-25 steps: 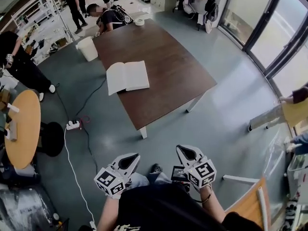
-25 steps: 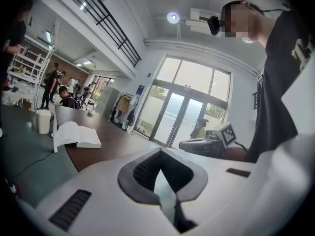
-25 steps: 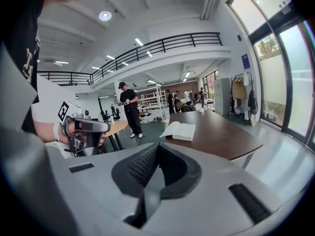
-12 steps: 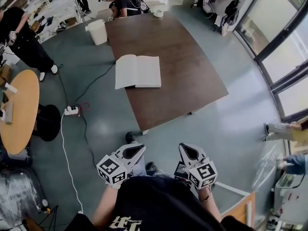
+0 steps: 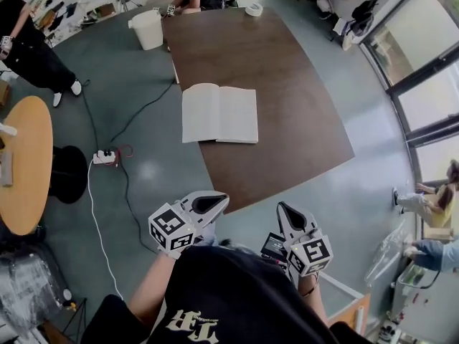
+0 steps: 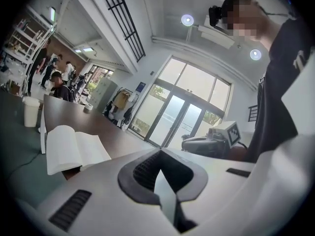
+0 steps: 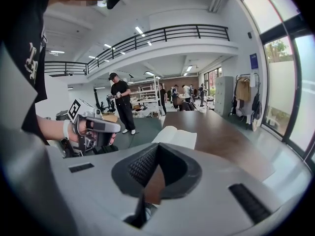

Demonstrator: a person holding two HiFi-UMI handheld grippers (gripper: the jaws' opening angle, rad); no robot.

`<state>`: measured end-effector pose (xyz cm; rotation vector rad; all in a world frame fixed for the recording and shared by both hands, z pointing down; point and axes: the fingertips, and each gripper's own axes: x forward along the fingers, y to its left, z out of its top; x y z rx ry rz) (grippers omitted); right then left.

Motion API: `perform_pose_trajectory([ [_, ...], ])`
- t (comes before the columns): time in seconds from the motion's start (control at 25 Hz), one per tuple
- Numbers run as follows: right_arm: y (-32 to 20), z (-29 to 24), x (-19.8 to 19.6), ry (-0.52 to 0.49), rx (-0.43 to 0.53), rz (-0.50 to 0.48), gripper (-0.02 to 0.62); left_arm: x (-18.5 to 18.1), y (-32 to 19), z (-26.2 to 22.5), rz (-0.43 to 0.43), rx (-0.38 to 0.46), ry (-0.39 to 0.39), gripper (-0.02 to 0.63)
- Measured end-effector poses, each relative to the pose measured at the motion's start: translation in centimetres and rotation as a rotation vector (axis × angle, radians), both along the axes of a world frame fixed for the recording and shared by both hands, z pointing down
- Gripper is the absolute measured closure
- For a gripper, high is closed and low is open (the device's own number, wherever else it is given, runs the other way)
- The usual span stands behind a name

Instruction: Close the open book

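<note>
Book (image 5: 219, 113): open, pages up, centre-upper frame.
- Tabletop (image 5: 294, 84): dark brown, carries book near its left edge; left page at or slightly past that edge.
- Book: spine runs roughly up-down in frame, spread wider left-right. Lies up-frame from both tools, well apart from them, nothing between.
- Left hand-held gripper (image 5: 221, 199): lower centre, almost directly below spine, judged the nearer one. Jaws together, nothing held, tip aimed up-right.
- Right hand-held gripper (image 5: 282, 208): lower right of centre. Jaws together, nothing held, tip aimed up-left.
</note>
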<state>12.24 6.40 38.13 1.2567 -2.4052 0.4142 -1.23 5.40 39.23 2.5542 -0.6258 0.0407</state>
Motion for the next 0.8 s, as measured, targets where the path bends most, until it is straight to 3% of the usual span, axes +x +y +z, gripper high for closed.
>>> perform_pose_trajectory([
  [0.28, -3.7, 1.3, -3.8, 0.03, -0.045, 0.01, 0.607, -5.0, -6.5, 2.0, -0.025, -0.043, -0.016, 0.603],
  [0.52, -5.8, 2.1, -4.5, 0.033, -0.086, 0.011, 0.607, -5.6, -9.5, 2.8, -0.038, -0.073, -0.031, 0.603],
  [0.8, -8.4, 2.5, -5.8, 0.043, -0.075, -0.065, 0.607, -6.5, -10.7, 3.5, -0.07, -0.109, -0.072, 0.603],
])
